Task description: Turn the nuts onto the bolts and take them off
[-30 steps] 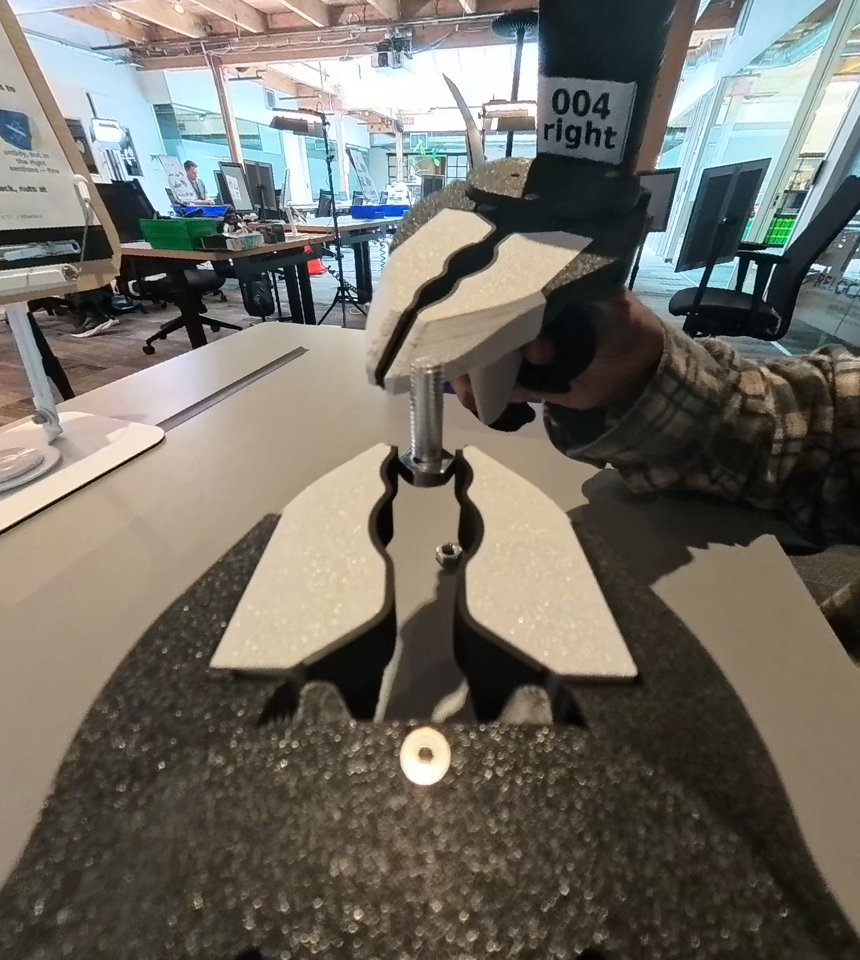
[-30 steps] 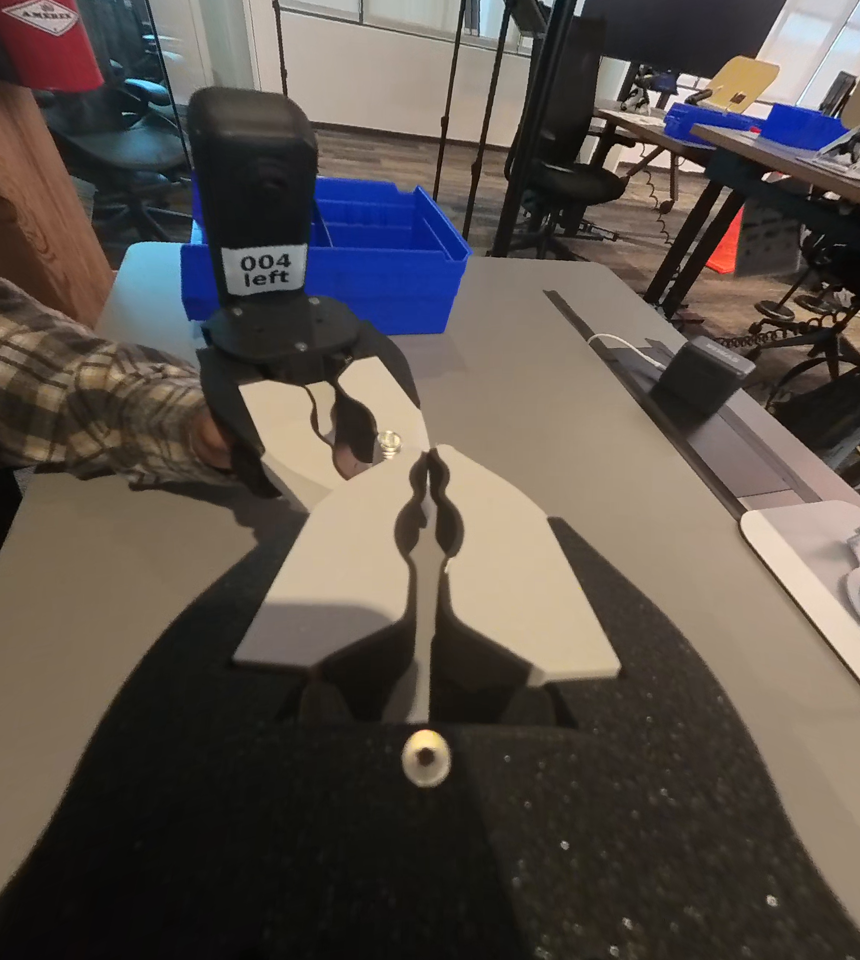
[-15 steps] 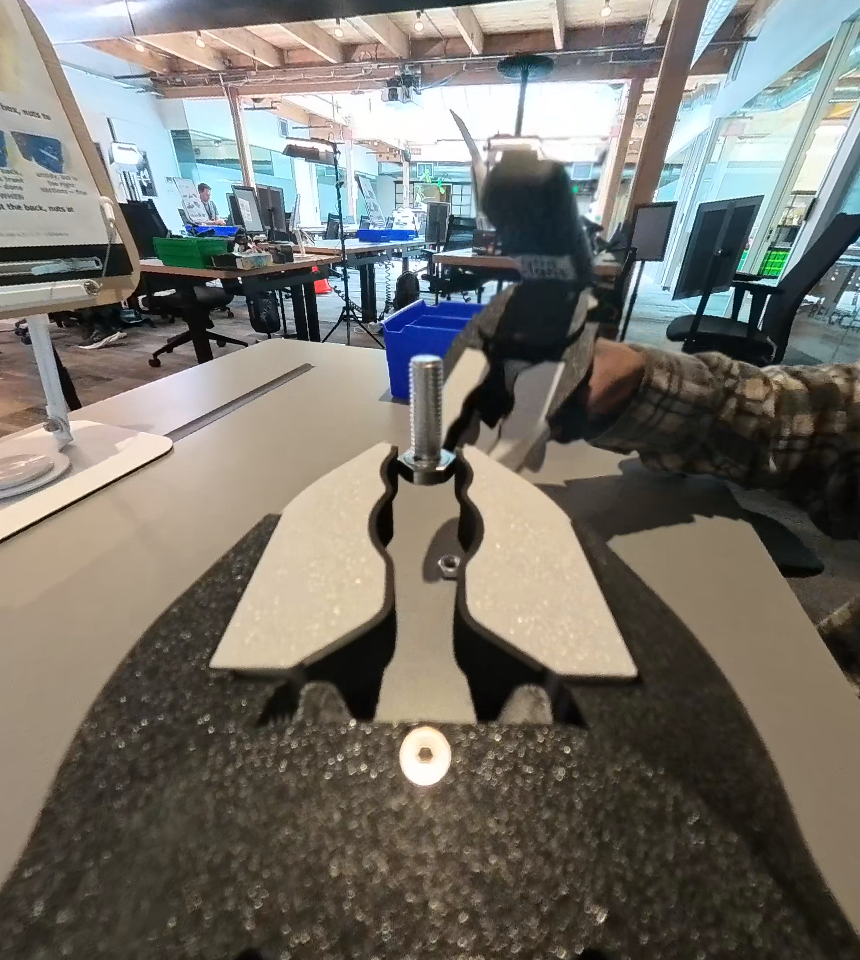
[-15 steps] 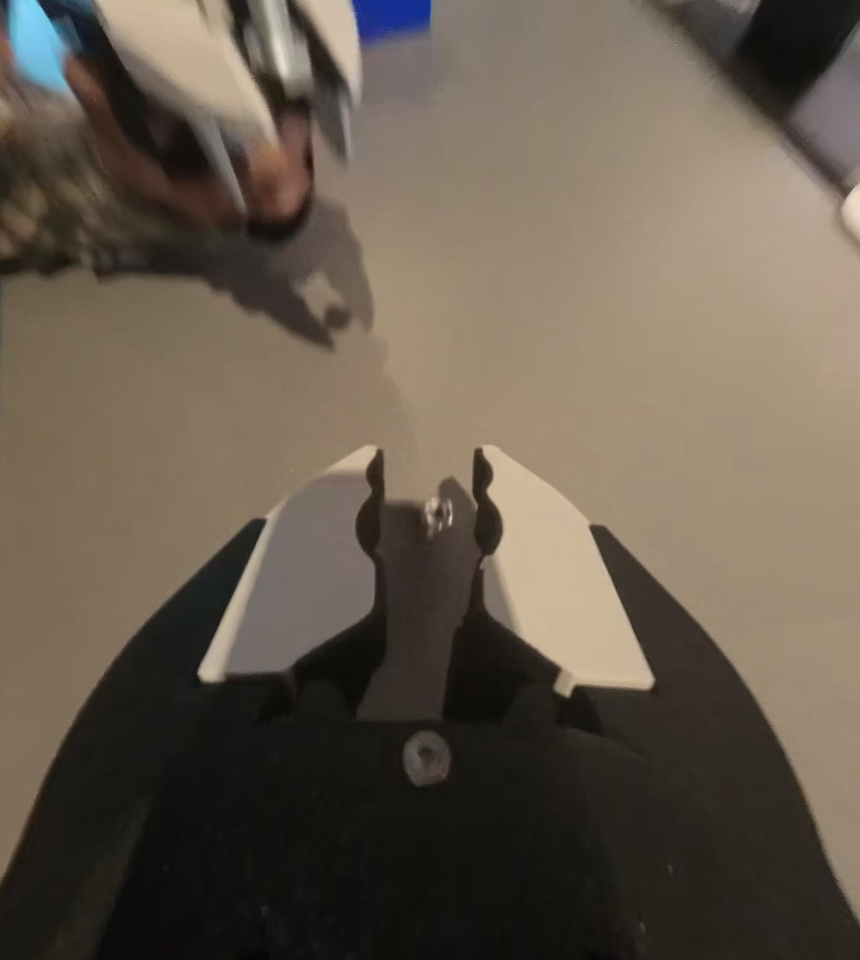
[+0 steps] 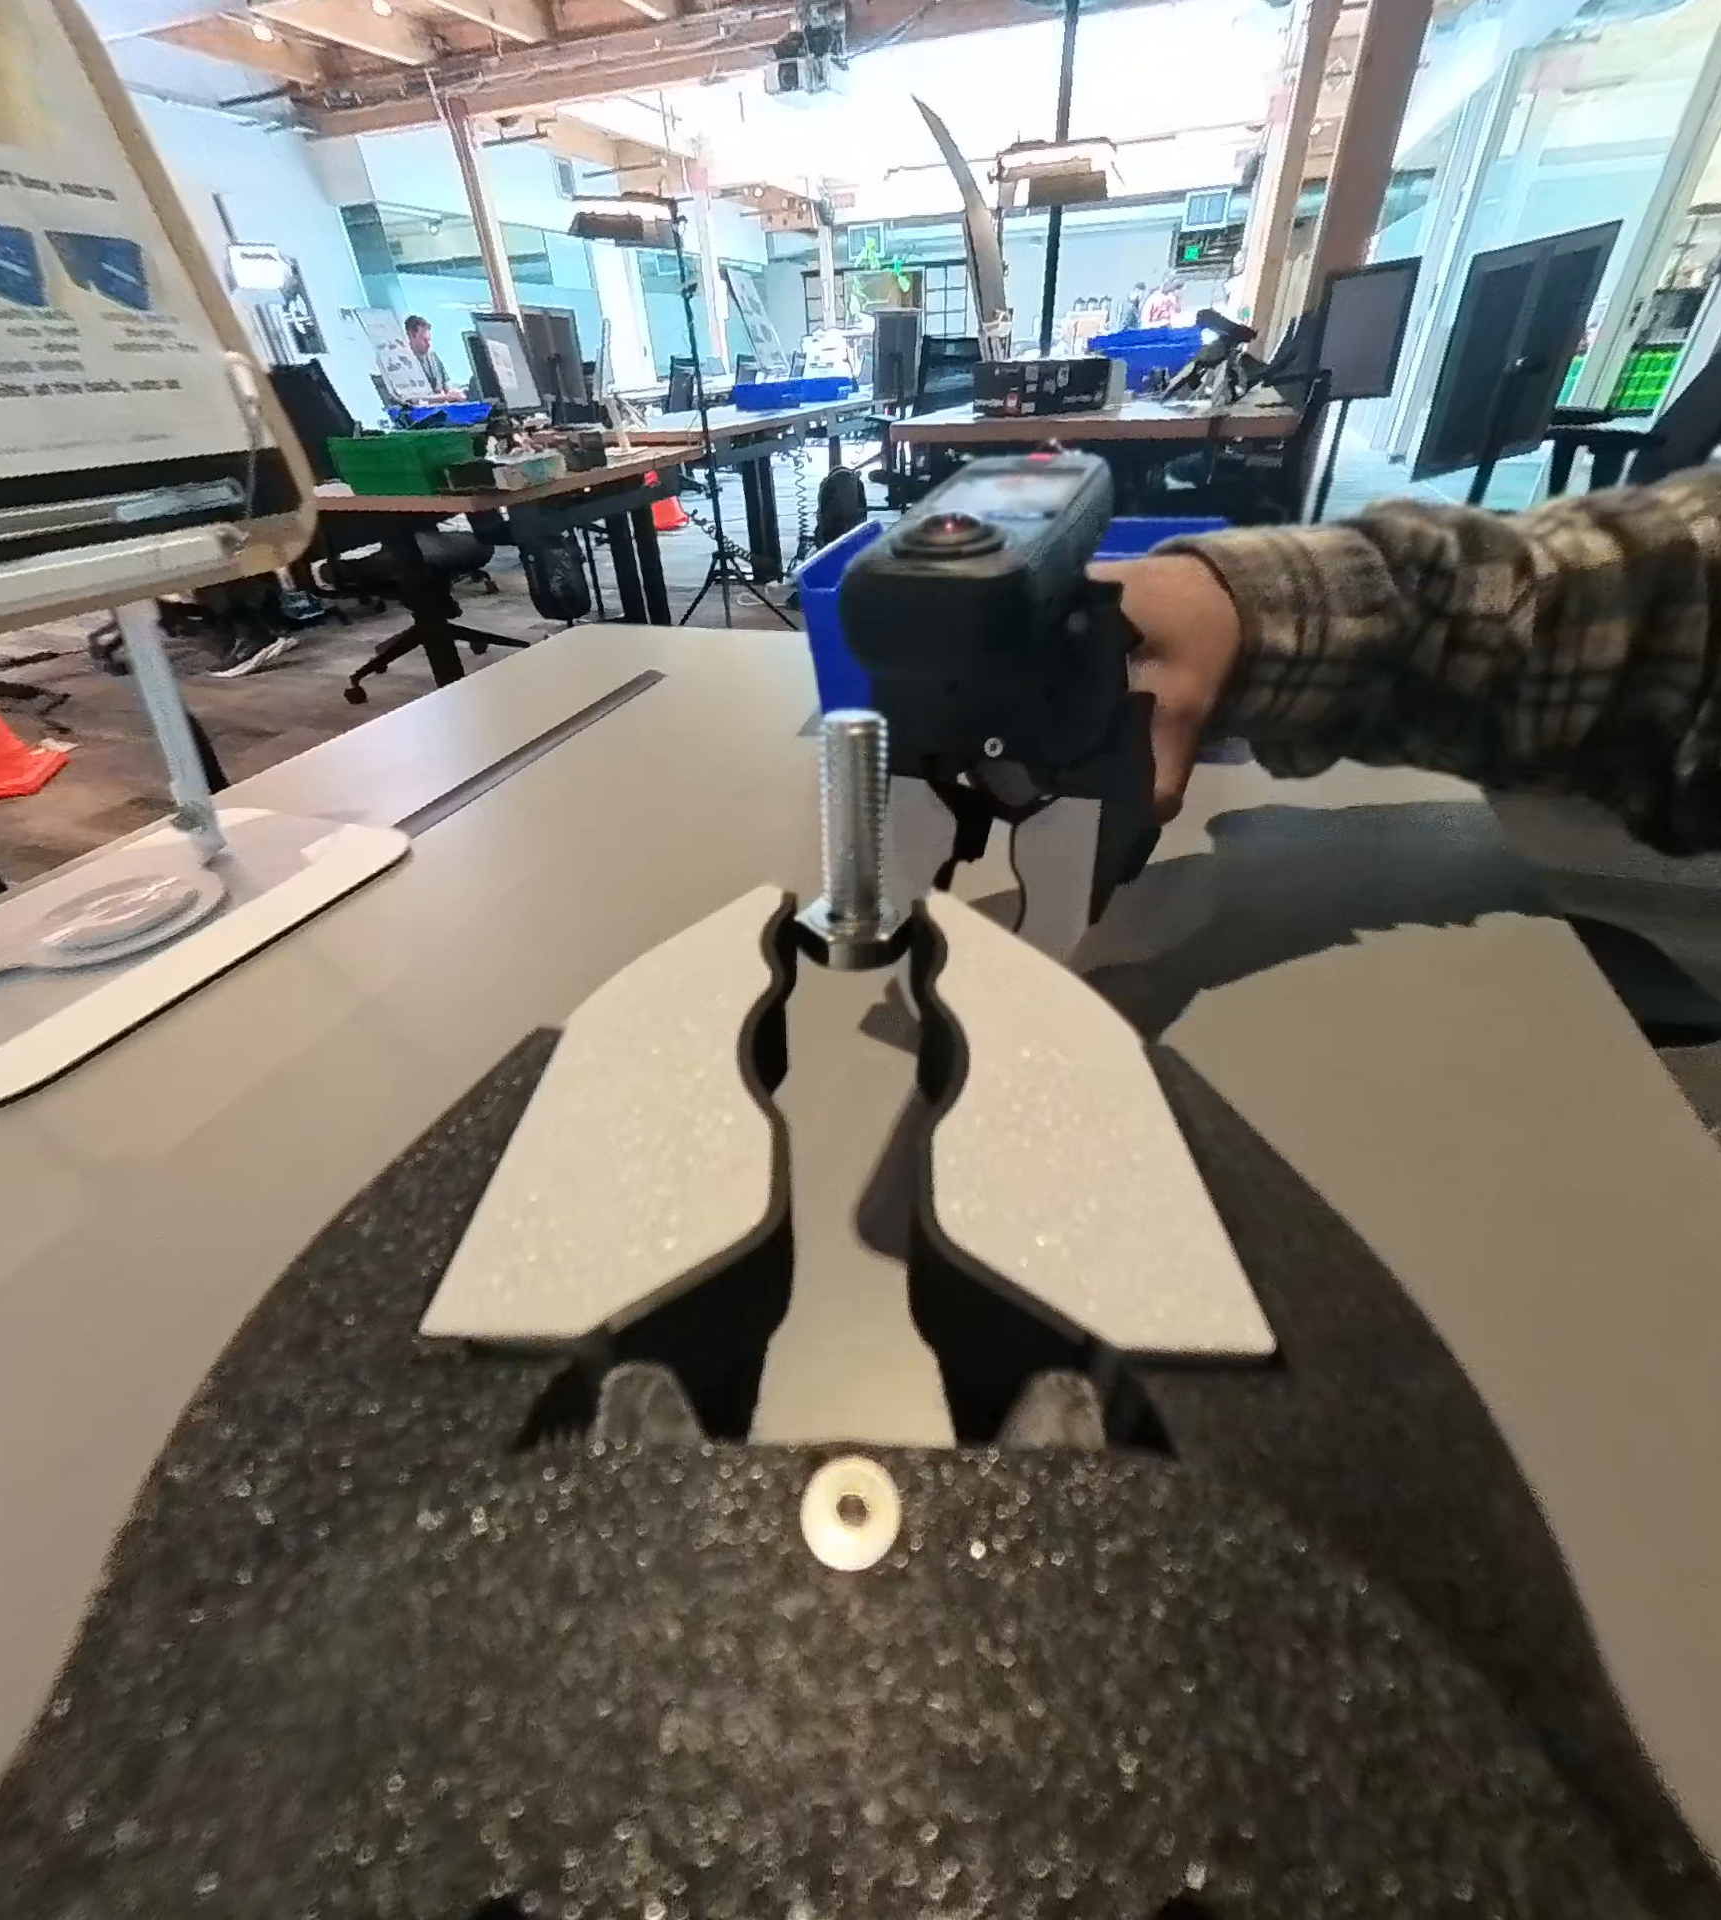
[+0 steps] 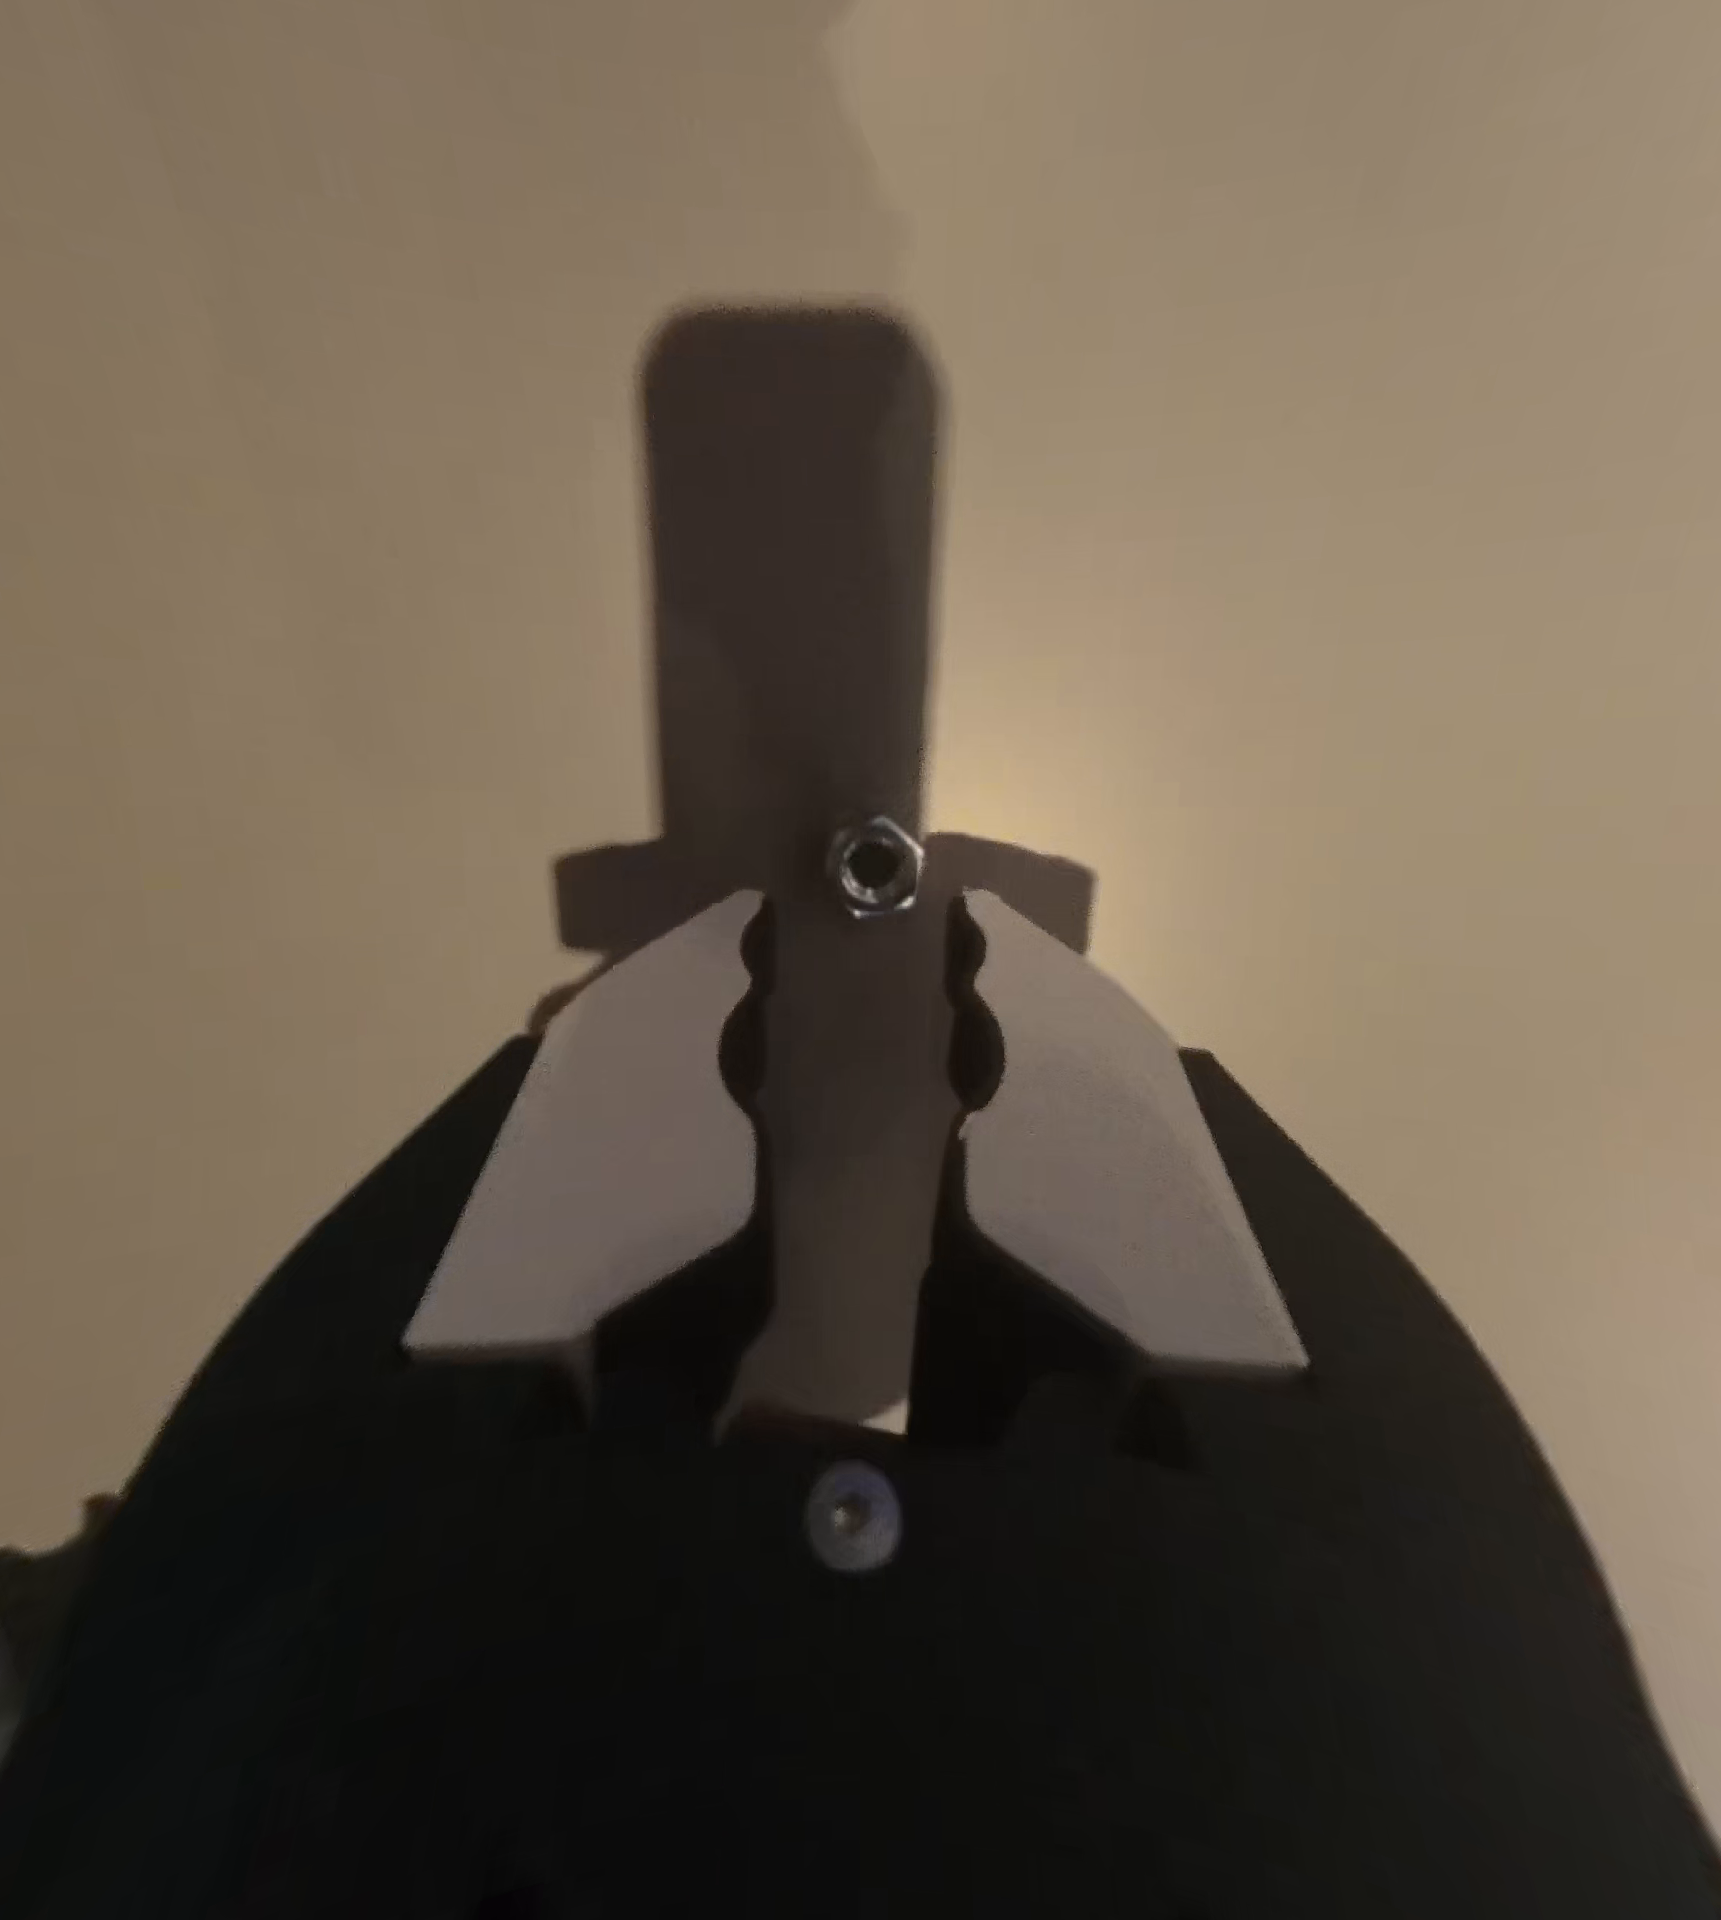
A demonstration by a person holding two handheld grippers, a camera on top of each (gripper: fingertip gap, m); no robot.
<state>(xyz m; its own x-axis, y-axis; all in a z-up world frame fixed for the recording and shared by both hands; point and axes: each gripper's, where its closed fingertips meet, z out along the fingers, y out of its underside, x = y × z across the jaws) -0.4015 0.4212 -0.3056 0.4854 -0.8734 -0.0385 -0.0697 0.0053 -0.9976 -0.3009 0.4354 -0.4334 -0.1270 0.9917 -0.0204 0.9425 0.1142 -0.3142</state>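
Note:
In the left wrist view my left gripper [image 5: 851, 914] is shut on the hex head of a silver bolt [image 5: 848, 821]. The bolt stands upright on the grey table [image 5: 420, 1039], threads up. My right gripper [image 5: 1022, 904] is just behind the bolt, pointing down at the table. In the right wrist view my right gripper [image 6: 856, 902] is open and looks straight down. A small silver nut [image 6: 874, 864] lies flat on the table [image 6: 316, 520] at its fingertips, in the gripper's shadow. The nut does not show in the left wrist view.
A blue bin [image 5: 835, 613] stands behind the right gripper. A sign holder on a white base [image 5: 160, 894] is at the left, beside a groove in the table [image 5: 544, 748]. A plaid-sleeved arm [image 5: 1510, 665] reaches in from the right. The table's right edge [image 5: 1614, 997] is near. Spacing between my two grippers at the tips: around 15 cm.
My right gripper left the top of the bolt, swung down to the table and opened over the nut. My left gripper kept its hold on the bolt.

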